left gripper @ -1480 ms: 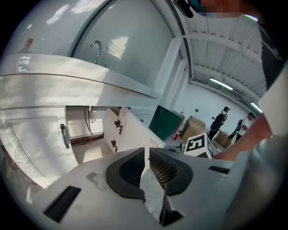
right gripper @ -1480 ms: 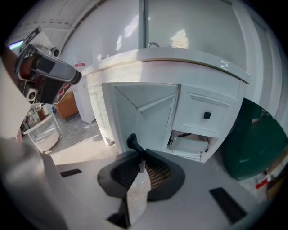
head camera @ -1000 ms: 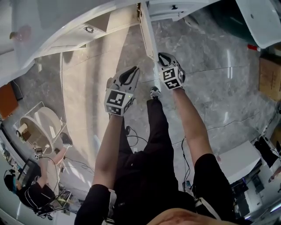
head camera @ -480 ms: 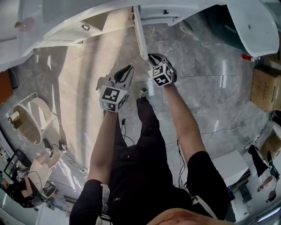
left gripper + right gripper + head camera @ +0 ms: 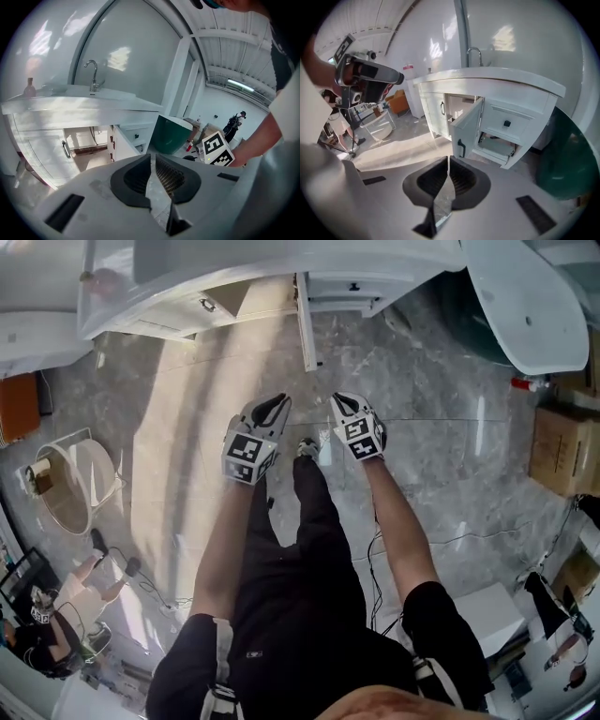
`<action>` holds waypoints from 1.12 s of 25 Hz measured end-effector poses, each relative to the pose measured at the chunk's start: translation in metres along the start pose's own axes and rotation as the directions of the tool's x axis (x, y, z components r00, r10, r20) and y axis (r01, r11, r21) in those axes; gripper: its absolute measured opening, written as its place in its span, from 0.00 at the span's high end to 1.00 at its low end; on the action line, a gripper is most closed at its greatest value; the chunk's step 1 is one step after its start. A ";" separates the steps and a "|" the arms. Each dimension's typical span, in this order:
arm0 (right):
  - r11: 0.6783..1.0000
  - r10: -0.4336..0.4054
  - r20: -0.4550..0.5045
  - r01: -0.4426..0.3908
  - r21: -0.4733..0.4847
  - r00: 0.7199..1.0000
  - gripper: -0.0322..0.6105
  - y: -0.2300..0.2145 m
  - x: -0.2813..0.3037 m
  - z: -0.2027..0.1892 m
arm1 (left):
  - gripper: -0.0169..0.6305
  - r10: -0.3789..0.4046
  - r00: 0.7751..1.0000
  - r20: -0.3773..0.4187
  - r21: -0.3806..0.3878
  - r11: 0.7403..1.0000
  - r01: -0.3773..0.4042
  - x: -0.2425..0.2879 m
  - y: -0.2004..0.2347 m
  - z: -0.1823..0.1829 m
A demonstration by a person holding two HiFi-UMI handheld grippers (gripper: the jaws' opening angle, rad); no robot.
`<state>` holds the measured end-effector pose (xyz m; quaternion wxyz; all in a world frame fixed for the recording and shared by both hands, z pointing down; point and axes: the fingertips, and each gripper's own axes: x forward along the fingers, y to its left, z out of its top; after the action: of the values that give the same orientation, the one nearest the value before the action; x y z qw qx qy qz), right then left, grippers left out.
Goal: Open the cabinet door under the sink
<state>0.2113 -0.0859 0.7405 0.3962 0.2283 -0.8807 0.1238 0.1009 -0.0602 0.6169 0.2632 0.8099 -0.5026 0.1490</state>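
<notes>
The grey marble-patterned floor (image 5: pixel 441 381) fills most of the head view. At its far edge stands the white vanity cabinet (image 5: pixel 178 306) with a chrome tap (image 5: pixel 474 54) over the sink on top.

The white cabinet door under the sink (image 5: pixel 306 324) stands swung out toward the person, edge-on in the head view. The bare inside of the cabinet is exposed to its left. In the right gripper view the same door (image 5: pixel 468 126) hangs wide open, its small black handle (image 5: pixel 461 147) at the near edge, with a drawer front to its right.

A second ago the right gripper was up against the door's near edge. Now it has drawn back, and the door stands alone, well apart from both tools. From this I judge the opening to be done, and the retreat looks like the close of the task.

The left gripper (image 5: pixel 275 401) hangs to the left of the person's leg. Its jaws are drawn almost together with only a sliver of floor showing between them. The right gripper (image 5: pixel 343 399) is level with it on the other side, jaws likewise pressed together and holding nothing.
</notes>
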 end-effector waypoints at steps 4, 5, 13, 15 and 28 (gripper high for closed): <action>0.998 0.043 0.008 -0.044 0.038 0.999 0.84 0.026 -0.035 0.000 | 0.91 0.004 1.000 -0.007 0.004 1.000 -0.004 -0.031 -0.019 0.009; 0.997 0.051 0.015 -0.052 0.053 0.999 0.84 0.031 -0.044 0.005 | 0.91 0.000 1.000 -0.006 0.010 1.000 0.000 -0.038 -0.024 0.011; 0.993 0.097 0.118 -0.104 0.058 0.988 0.84 0.076 -0.125 0.067 | 0.91 -0.008 1.000 0.021 0.049 0.999 0.007 -0.102 -0.052 0.038; 0.992 0.106 0.124 -0.113 0.055 0.987 0.84 0.076 -0.139 0.078 | 0.91 -0.007 0.999 0.045 0.057 0.998 0.005 -0.109 -0.056 0.056; 0.993 0.120 0.125 -0.121 0.004 0.985 0.84 0.102 -0.202 0.117 | 0.91 -0.062 0.995 0.079 0.101 0.993 0.053 -0.176 -0.082 0.080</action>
<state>0.2033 0.0169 0.5075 0.3308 0.1841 -0.9152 0.1379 0.0927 0.0528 0.4400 0.2063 0.8415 -0.4815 0.1324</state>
